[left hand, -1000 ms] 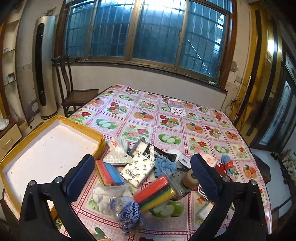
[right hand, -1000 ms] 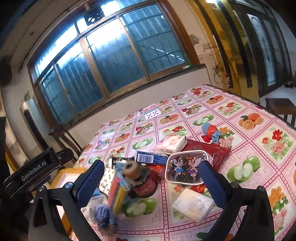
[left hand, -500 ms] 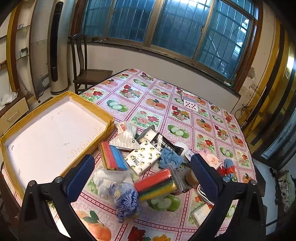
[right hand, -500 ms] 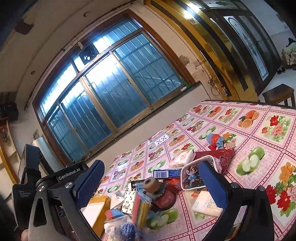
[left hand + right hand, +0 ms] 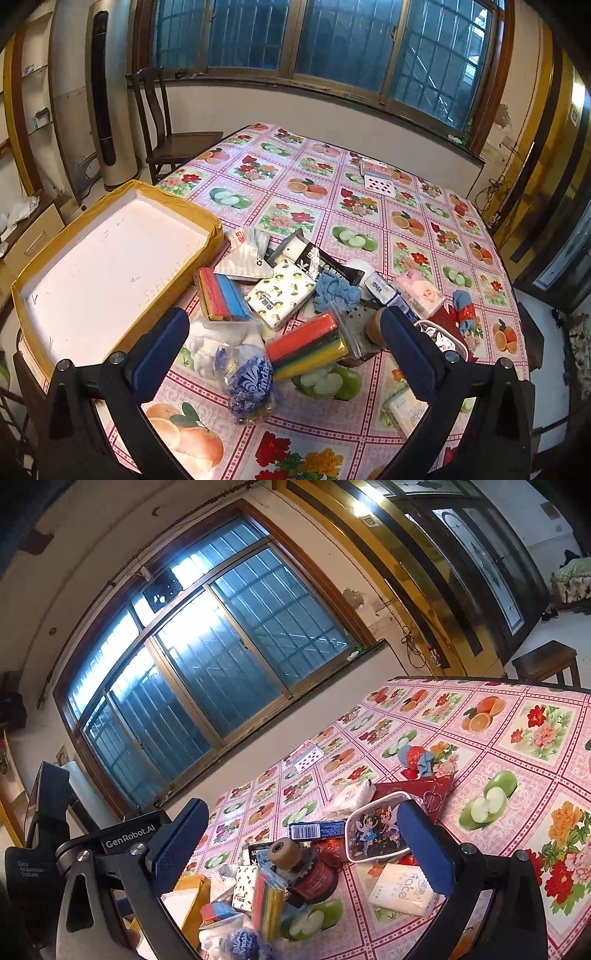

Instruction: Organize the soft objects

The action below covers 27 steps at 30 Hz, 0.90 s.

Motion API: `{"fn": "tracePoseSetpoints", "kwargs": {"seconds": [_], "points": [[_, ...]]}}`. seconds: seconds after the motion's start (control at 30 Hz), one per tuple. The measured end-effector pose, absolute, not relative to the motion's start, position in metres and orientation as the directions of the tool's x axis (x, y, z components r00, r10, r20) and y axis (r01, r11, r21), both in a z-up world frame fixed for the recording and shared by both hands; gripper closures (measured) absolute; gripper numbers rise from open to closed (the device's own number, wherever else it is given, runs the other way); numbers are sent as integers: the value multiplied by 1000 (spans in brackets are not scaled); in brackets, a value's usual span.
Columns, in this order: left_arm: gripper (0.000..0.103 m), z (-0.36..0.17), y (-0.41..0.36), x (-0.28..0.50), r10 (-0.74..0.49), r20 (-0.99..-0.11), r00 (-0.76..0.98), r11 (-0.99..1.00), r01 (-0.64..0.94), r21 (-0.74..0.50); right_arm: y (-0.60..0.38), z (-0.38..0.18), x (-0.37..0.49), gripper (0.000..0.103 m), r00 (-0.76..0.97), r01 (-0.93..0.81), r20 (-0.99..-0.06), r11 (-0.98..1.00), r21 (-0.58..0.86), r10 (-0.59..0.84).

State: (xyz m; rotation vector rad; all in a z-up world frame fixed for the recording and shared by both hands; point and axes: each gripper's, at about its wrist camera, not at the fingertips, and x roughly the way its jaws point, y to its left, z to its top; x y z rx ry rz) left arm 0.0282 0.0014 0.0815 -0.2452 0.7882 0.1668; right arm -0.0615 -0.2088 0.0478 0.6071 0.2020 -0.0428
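A heap of small items lies on the fruit-print tablecloth (image 5: 332,192). It holds a lemon-print tissue pack (image 5: 280,293), a bagged sponge stack (image 5: 308,345), a red-and-blue sponge pack (image 5: 221,295), a blue crochet piece (image 5: 336,290), a blue-print bag (image 5: 251,384) and a pink tissue pack (image 5: 419,295). An empty yellow-rimmed white tray (image 5: 110,258) sits to the left. My left gripper (image 5: 282,354) hovers open above the heap's near side, holding nothing. My right gripper (image 5: 295,849) is also open and empty, above the heap, a white tissue pack (image 5: 400,890) by its right finger.
A cartoon pouch (image 5: 373,830), tape roll (image 5: 284,853), red tin (image 5: 317,880) and blue box (image 5: 317,830) lie in the pile. Playing cards (image 5: 376,175) sit far back. A wooden chair (image 5: 166,140) and tower fan (image 5: 103,107) stand beyond the table's left corner.
Both cameras have risen and tilted, so the heap sits lower and closer in each view. The right view has rolled further. No object on the table has moved.
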Motion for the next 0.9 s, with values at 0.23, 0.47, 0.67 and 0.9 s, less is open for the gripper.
{"fn": "tracePoseSetpoints", "kwargs": {"seconds": [0.23, 0.47, 0.67, 0.9], "points": [[0, 80, 0, 21, -7, -711, 703, 960, -194, -201, -206, 38, -54, 0, 968, 122, -249, 825, 552, 24], [0, 72, 30, 27, 11, -649, 761, 964, -181, -195, -227, 40, -45, 0, 942, 153, -334, 867, 475, 16], [0, 63, 58, 45, 104, -676, 729, 977, -203, -68, -239, 34, -6, 0, 841, 115, -538, 950, 289, 61], [0, 44, 38, 48, 67, -659, 749, 996, -10, 91, -225, 13, 25, 0, 685, -87, -686, 962, 260, 247]]}}
